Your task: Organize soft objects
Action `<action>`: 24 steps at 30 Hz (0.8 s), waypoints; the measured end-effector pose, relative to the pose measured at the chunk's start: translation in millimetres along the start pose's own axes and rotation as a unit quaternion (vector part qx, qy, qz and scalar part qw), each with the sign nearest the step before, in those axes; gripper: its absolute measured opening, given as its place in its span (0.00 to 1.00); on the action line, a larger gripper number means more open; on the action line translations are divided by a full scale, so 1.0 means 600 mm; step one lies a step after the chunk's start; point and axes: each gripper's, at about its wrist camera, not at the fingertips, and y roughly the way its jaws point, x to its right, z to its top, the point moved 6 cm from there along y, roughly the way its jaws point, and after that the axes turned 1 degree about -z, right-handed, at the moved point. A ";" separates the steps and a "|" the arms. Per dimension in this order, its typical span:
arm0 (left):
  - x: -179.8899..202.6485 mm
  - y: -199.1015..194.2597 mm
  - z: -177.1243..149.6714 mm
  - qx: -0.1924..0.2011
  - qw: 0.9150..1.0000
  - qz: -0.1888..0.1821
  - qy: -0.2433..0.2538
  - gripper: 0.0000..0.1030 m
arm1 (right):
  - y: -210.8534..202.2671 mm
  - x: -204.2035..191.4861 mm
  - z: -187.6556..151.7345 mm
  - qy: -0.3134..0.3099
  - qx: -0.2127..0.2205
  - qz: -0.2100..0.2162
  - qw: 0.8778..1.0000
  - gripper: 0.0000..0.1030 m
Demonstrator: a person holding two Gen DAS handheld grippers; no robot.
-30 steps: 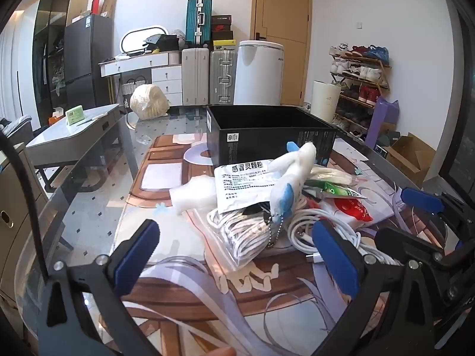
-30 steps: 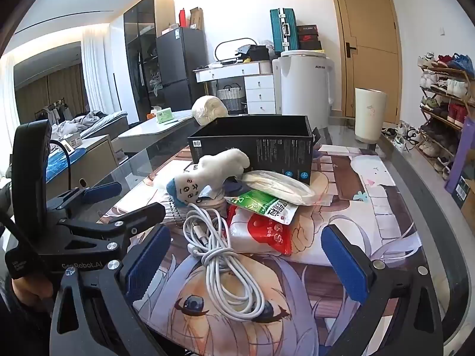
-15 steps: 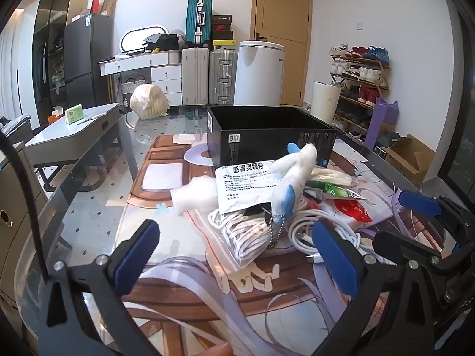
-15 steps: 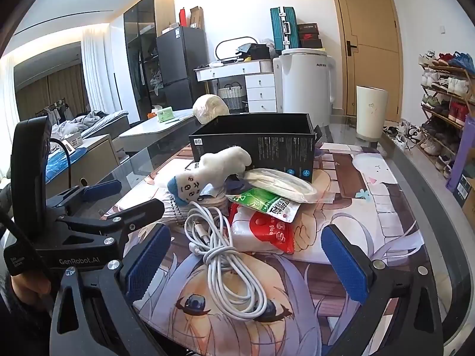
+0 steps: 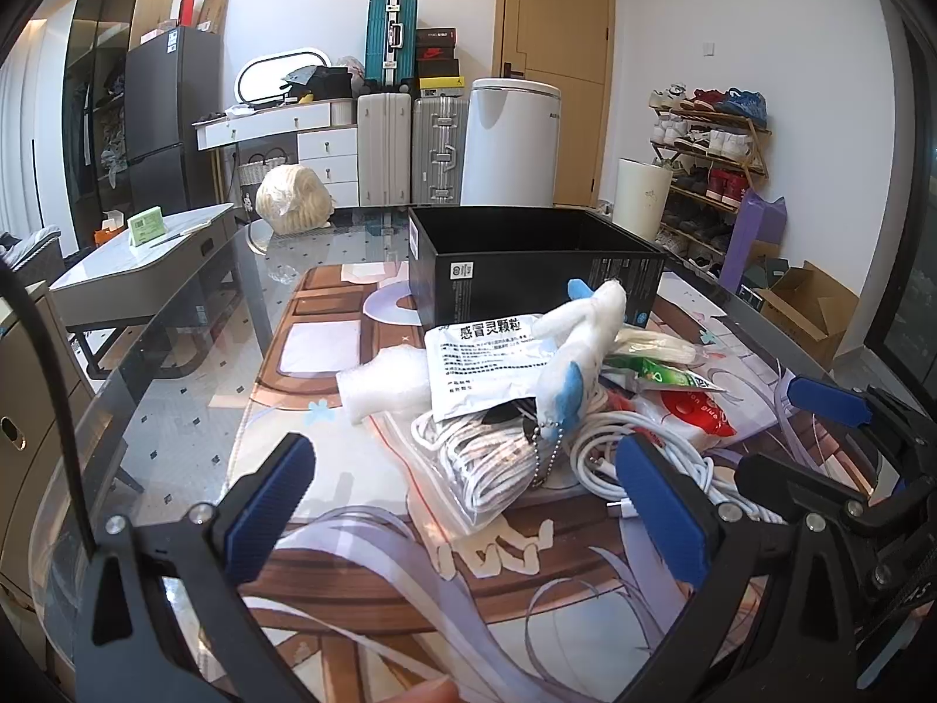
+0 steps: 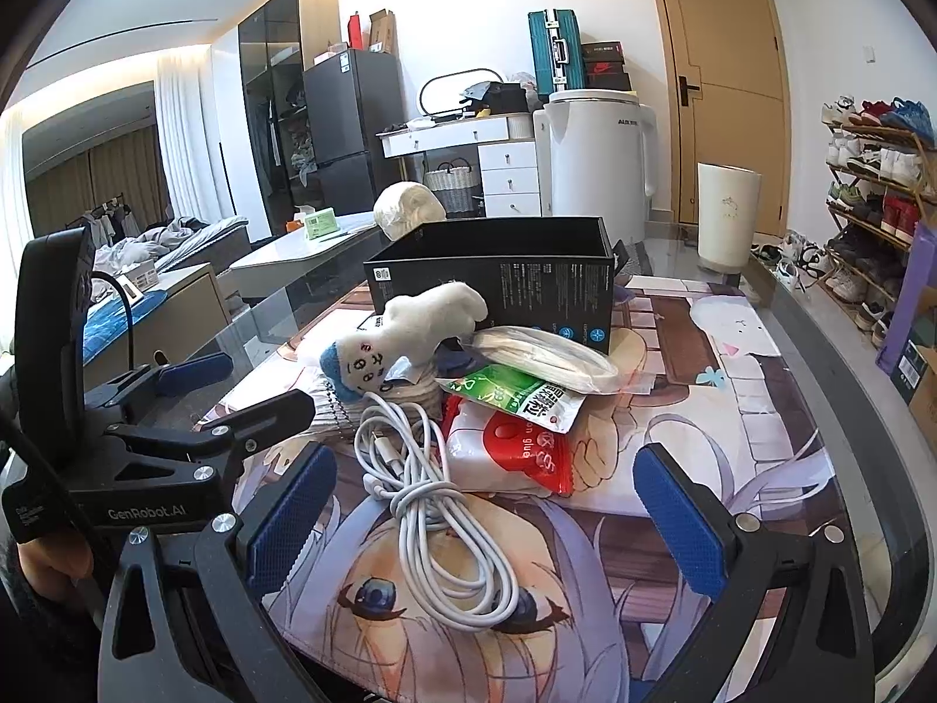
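A pile of soft things lies on the printed mat before an open black box (image 5: 527,269) (image 6: 498,287). A white plush toy (image 5: 577,351) (image 6: 410,334) lies on top, with a white medicine sachet (image 5: 480,363), a bagged white cable (image 5: 486,463), a loose white cable (image 6: 433,504), a green packet (image 6: 515,395) and a red and white pack (image 6: 509,457). My left gripper (image 5: 468,521) is open and empty, short of the pile. My right gripper (image 6: 486,515) is open and empty, over the loose cable.
The printed mat (image 6: 732,410) covers a glass table (image 5: 175,386). A white foam piece (image 5: 386,384) lies left of the pile. The other gripper shows at the right in the left wrist view (image 5: 849,468) and at the left in the right wrist view (image 6: 175,439). Furniture stands behind.
Both grippers have drifted slightly; the pile sits a little higher in the right wrist view. Nothing was taken or let go.
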 end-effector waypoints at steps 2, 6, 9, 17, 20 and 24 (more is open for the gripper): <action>0.000 0.000 0.000 0.000 1.000 0.000 0.000 1.00 | 0.000 0.001 0.000 0.001 0.000 0.000 1.000 1.00; 0.000 0.000 0.000 0.000 1.000 0.000 0.000 1.00 | 0.000 0.002 0.000 0.000 0.000 0.000 1.000 1.00; 0.000 0.000 0.000 -0.001 1.000 0.000 0.000 1.00 | 0.000 0.002 0.000 0.000 0.000 0.000 1.000 1.00; 0.000 0.000 0.000 -0.001 1.000 0.001 0.001 1.00 | 0.000 0.004 0.000 0.001 -0.001 -0.001 1.000 1.00; -0.006 0.001 -0.002 -0.001 1.000 0.000 0.001 1.00 | 0.001 0.004 0.000 0.001 -0.001 -0.001 1.000 1.00; -0.006 0.001 -0.002 -0.001 1.000 0.001 0.001 1.00 | 0.001 0.004 -0.001 0.000 -0.002 -0.001 1.000 1.00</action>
